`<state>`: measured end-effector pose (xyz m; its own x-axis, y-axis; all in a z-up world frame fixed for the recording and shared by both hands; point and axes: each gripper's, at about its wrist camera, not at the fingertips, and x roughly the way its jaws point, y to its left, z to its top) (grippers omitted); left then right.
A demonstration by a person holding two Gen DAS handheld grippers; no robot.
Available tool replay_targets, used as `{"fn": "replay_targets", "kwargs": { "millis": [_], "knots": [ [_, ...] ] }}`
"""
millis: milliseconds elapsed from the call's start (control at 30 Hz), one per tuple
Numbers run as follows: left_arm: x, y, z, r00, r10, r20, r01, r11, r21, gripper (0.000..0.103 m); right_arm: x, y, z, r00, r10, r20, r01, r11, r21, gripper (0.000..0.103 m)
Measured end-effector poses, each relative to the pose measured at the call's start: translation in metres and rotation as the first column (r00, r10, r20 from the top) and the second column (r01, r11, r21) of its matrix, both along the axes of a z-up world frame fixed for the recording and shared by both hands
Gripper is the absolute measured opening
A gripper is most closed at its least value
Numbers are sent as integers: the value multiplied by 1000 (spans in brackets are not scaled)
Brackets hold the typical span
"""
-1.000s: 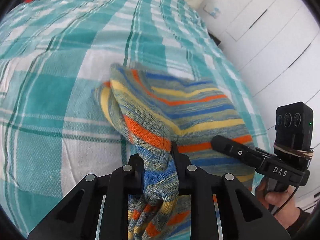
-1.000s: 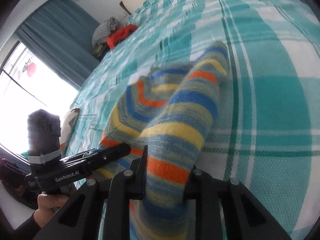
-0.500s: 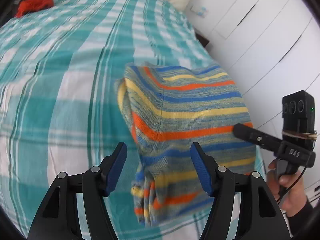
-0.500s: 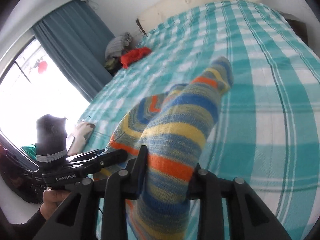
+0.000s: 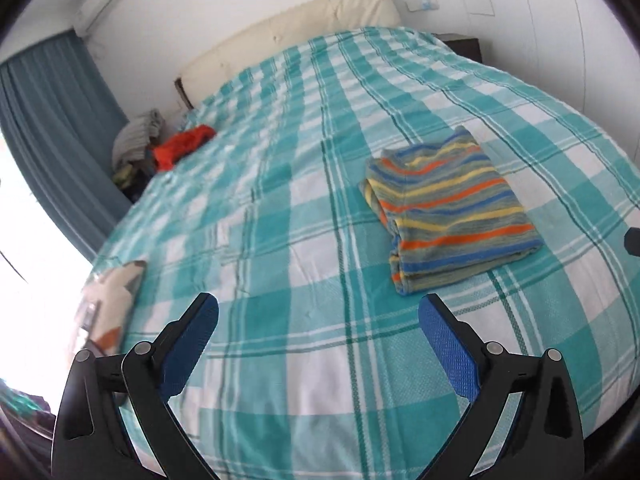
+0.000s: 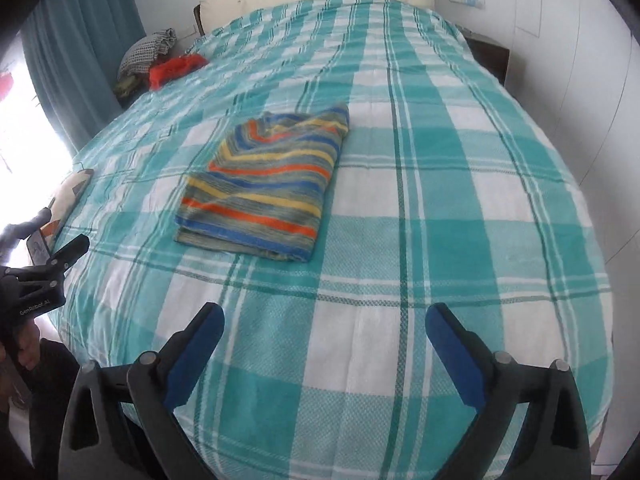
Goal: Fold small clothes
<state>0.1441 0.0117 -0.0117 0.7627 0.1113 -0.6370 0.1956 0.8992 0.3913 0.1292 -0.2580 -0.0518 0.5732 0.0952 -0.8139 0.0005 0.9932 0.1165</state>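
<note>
- The striped garment lies folded into a flat rectangle on the checked bed cover, orange, blue and yellow bands across it.
- The left gripper and the right gripper hover apart from it, jaws opening wide, nothing between them.
- Only the right view shows the left gripper's body and the hand holding it.

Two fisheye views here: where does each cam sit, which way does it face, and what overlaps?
Left wrist: behind the left gripper, jaws opening with nothing between them, facing down the bed toward the headboard; folded striped garment at right.
Right wrist: behind the right gripper, jaws opening, likewise empty, same heading; garment left of centre; the left gripper and a hand show at far left.
Shared: bed, garment, headboard, red cloth, curtain.
</note>
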Motion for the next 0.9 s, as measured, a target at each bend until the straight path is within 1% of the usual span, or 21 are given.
{"fn": "replay_targets", "kwargs": {
  "millis": [67,133,200,300,400,467,533,600,667,733,800,867,900],
  "knots": [
    [-16,1,28,999,-5,36,6,1000,-18,101,-10,13,35,998,14,55,-11,999,-47,102],
    [-34,7,49,999,-8,37,11,997,-77,101,-17,29,66,995,32,100,-21,994,-103,103],
    [-55,11,62,1000,-19,18,21,989,-147,101,-32,43,90,990,59,124,-41,990,-138,103],
    [-84,16,63,1000,0,-7,-1,975,-222,102,-61,58,111,987,72,144,-48,985,-166,103],
    [-111,19,50,999,-6,-47,-7,961,-277,102,-91,69,118,990,58,131,-34,983,-183,103],
    [-125,19,44,997,10,-72,-30,961,-275,102,-113,72,119,991,38,126,-17,986,-163,103],
    [-138,20,42,995,6,-98,-34,958,-285,102,-135,73,118,993,11,118,4,991,-130,103],
    [-149,23,45,993,-11,-120,-27,951,-309,102,-155,73,118,993,-22,113,35,993,-116,103],
    [-161,23,50,993,-14,-119,-24,950,-311,102,-174,73,118,993,-48,108,60,992,-109,103],
    [-168,24,54,994,-17,-112,-17,956,-293,102,-190,75,121,993,-52,106,65,991,-117,103],
    [-173,22,60,995,-15,-103,-13,965,-264,102,-203,78,128,991,-60,122,78,986,-148,103],
    [-174,22,64,994,17,-112,-44,970,-238,102,-213,80,134,988,-61,143,85,982,-168,103],
    [-173,23,66,991,32,-130,-63,968,-242,102,-216,81,137,986,-63,152,89,981,-170,103]
  ]
}}
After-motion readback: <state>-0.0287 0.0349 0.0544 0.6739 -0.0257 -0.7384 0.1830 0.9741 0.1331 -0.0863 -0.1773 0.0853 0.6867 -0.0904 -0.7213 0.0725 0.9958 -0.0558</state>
